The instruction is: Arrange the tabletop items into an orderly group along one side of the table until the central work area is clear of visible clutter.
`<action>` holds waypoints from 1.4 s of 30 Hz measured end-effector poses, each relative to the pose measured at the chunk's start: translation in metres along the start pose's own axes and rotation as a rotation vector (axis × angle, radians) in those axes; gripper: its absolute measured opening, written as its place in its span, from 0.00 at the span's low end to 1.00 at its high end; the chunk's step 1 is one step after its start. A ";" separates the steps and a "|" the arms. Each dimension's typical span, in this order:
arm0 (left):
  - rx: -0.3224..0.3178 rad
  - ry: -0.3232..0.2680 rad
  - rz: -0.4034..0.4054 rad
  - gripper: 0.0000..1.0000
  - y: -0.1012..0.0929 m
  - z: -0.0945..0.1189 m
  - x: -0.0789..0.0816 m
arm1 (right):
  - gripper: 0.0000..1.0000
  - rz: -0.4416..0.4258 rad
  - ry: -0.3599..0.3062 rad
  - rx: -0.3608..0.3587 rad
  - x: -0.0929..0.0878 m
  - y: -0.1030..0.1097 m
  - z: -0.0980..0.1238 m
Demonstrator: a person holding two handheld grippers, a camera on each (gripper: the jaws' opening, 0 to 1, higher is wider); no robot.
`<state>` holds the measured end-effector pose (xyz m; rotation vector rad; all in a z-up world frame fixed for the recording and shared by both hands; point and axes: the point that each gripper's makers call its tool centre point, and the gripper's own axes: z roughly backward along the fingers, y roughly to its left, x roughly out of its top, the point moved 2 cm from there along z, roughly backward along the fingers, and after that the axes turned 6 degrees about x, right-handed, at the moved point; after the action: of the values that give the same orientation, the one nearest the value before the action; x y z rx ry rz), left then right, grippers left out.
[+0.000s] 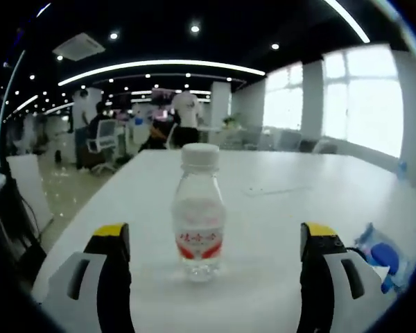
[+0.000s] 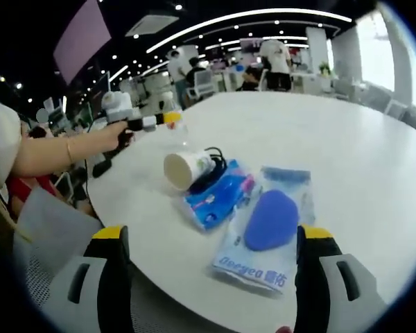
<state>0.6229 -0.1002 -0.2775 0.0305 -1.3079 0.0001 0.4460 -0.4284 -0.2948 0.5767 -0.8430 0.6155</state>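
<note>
White surface (image 1: 319, 201) carries a clear bottle (image 1: 199, 215) standing upright between the wide-apart jaws of the left gripper (image 1: 215, 253). The right gripper (image 2: 211, 253) also has its jaws apart; a blue pouch (image 2: 270, 218) lies ahead at 12 o'clock, a tipped cup (image 2: 186, 168) at 11 o'clock.

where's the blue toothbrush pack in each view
Left gripper view: the toothbrush pack lies at the far right edge, past the left gripper's right-hand jaw.
Right gripper view: the pack lies near the centre, beside a tipped paper cup.
Shared landmark: the white table.
</note>
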 end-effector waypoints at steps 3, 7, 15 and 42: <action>-0.012 -0.003 0.003 0.99 -0.001 0.012 0.002 | 0.99 0.005 -0.007 0.016 0.003 0.003 0.000; -0.030 0.001 -0.013 0.99 -0.002 0.029 0.003 | 0.99 0.013 -0.018 0.022 0.007 0.003 0.001; -0.063 0.014 -0.013 0.99 -0.007 0.060 0.004 | 0.99 0.047 -0.035 0.032 0.022 0.002 0.001; -0.314 0.037 -0.157 0.99 -0.072 0.133 -0.001 | 0.95 0.131 -0.071 0.175 0.067 0.018 -0.065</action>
<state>0.4953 -0.1747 -0.2456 -0.1343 -1.2534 -0.3367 0.5011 -0.3541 -0.2714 0.7089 -0.9040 0.7978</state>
